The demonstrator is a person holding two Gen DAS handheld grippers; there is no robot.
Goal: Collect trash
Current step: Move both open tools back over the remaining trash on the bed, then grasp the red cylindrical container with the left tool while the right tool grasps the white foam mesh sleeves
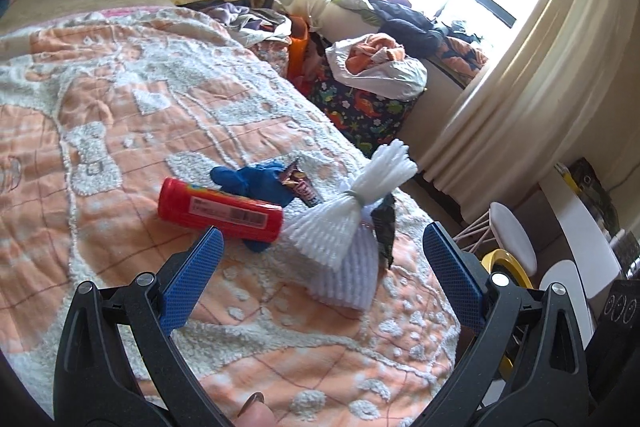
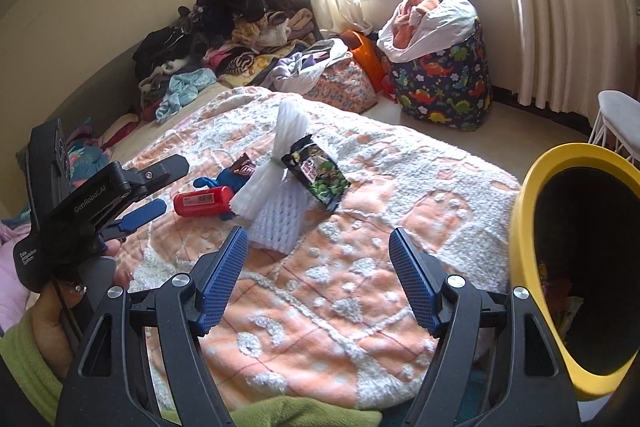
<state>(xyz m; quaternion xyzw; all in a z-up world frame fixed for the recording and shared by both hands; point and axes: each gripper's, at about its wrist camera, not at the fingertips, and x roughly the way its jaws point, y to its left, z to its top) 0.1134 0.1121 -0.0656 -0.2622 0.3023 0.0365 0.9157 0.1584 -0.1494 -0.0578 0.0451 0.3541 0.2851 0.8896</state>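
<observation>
Trash lies on the orange-and-white bedspread (image 1: 120,107): a red tube (image 1: 220,213), a crumpled blue glove (image 1: 248,181), a brown snack wrapper (image 1: 300,183), a white foam net sleeve (image 1: 340,227) and a dark green-printed packet (image 1: 384,227). My left gripper (image 1: 322,239) is open, hovering just before the tube and foam net. In the right wrist view the tube (image 2: 204,201), foam net (image 2: 280,179), packet (image 2: 318,177) and left gripper (image 2: 160,187) show. My right gripper (image 2: 318,241) is open and empty, short of the foam net. A yellow bin (image 2: 520,227) stands at the right.
Piles of clothes (image 2: 224,39) cover the bed's far end. A dinosaur-print hamper (image 2: 444,79) with a white bag stands by the curtain (image 2: 560,7). A white stool (image 2: 616,119) sits beyond the bin. The bed edge falls away at the right.
</observation>
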